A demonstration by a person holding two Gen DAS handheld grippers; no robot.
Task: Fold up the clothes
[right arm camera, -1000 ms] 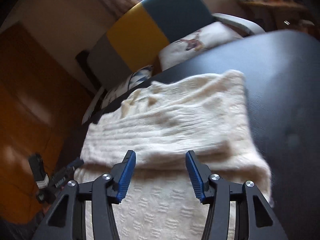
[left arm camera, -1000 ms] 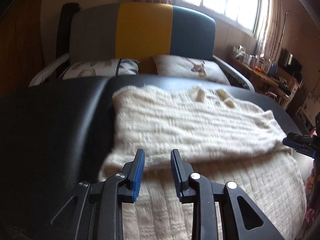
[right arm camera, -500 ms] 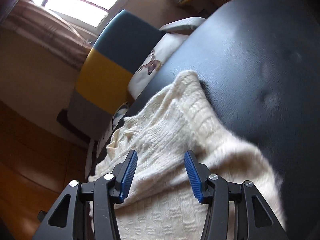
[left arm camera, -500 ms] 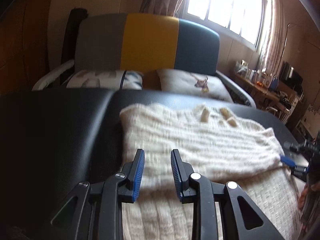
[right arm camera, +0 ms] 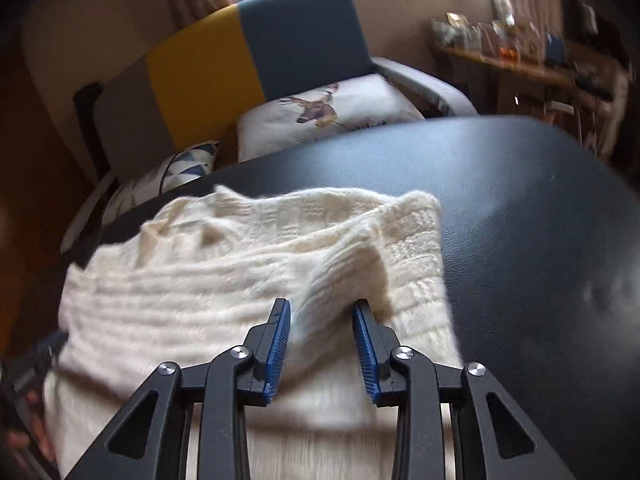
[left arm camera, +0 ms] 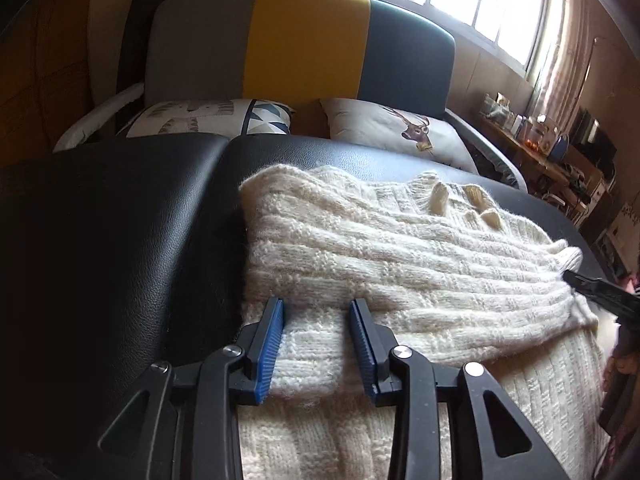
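One cream sweater (left arm camera: 400, 264) lies on the black worktop (left arm camera: 120, 240), with its top part folded over the bottom part. It looks thick, soft and floppy, so I think it will sag and needs a hold at each end of the fold. The left gripper (left arm camera: 316, 312) sits at the fold's left end, jaws partly open, holding nothing. The right gripper (right arm camera: 322, 312) has the knit bunched between its jaws; I cannot tell if they pinch it. Two pillows sit behind.
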